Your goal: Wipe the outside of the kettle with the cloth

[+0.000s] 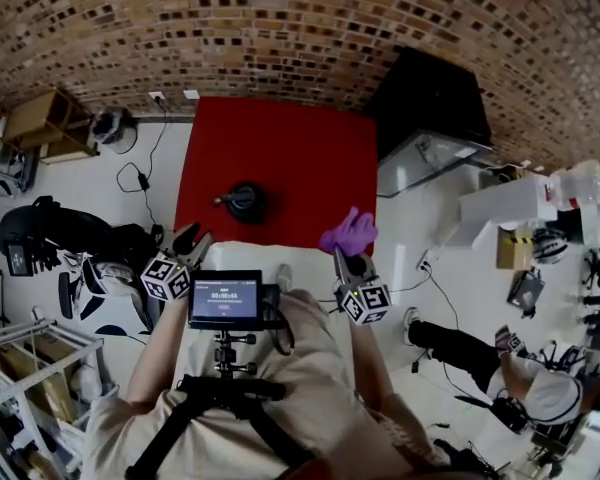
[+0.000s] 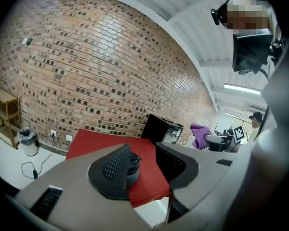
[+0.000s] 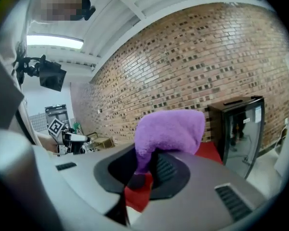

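A red counter (image 1: pixel 280 138) carries the black kettle (image 1: pixel 246 201) near its middle, upright, with one stub pointing to the head view's left. The right tool (image 3: pixel 147 170), raised over the counter's near right corner, is clenched on a purple cloth (image 3: pixel 171 129). The left tool (image 2: pixel 142 165) gapes, gripping nothing.

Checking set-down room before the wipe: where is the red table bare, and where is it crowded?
Bare: the red table behind the kettle, toward the brick wall, and its right half up to the black cabinet. Crowded: the near edge, where the left claw and the right claw with the cloth hover.
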`<state>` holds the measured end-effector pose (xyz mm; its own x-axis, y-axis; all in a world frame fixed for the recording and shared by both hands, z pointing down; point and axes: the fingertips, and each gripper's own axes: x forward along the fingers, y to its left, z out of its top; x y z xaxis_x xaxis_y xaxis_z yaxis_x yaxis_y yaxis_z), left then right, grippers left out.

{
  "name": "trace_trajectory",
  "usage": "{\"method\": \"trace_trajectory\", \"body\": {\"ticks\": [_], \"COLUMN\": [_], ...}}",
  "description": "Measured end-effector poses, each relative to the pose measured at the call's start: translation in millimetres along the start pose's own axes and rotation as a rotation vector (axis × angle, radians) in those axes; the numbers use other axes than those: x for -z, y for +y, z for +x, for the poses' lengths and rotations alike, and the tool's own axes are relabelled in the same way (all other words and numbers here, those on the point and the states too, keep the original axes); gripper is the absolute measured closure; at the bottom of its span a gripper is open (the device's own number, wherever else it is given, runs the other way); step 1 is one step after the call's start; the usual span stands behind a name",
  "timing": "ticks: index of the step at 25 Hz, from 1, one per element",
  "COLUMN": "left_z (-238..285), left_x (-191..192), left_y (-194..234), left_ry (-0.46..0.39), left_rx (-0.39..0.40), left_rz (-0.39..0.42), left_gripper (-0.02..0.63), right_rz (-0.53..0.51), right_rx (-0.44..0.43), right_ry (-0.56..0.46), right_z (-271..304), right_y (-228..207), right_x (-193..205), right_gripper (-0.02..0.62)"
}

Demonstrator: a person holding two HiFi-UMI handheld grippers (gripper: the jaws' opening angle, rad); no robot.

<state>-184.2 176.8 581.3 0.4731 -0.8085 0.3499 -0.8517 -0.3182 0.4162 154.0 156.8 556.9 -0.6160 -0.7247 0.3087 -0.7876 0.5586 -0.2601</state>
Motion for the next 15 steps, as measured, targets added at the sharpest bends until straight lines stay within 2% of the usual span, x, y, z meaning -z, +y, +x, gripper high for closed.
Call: {"method": "trace_trajectory", "body": {"ticks": [3,9,15], "left_z": [-5.7,-8.3,-4.1], "left_x": [2.2,15.3,25.2], "left_y": [7.8,17.3,14.1], "left_ry": [-0.009,0.016,0.04], "left_rx": [0.005,0.045,0.061], "left_rz": [-0.009,-0.028,-0.031], "left_gripper": [0.439,0.439,0.439], "right_rz": [-0.017,0.048,0.041], "right_rx": [0.031,0.093,0.094], "right_ry": [0.018,0.024,0.02], "right_z": [-6.5,-11.4,-17.0], "right_y": [12.3,25.1,34.7], "right_x": [13.9,37.0,37.6], "right_gripper": [0.52,0.522,0.526]}}
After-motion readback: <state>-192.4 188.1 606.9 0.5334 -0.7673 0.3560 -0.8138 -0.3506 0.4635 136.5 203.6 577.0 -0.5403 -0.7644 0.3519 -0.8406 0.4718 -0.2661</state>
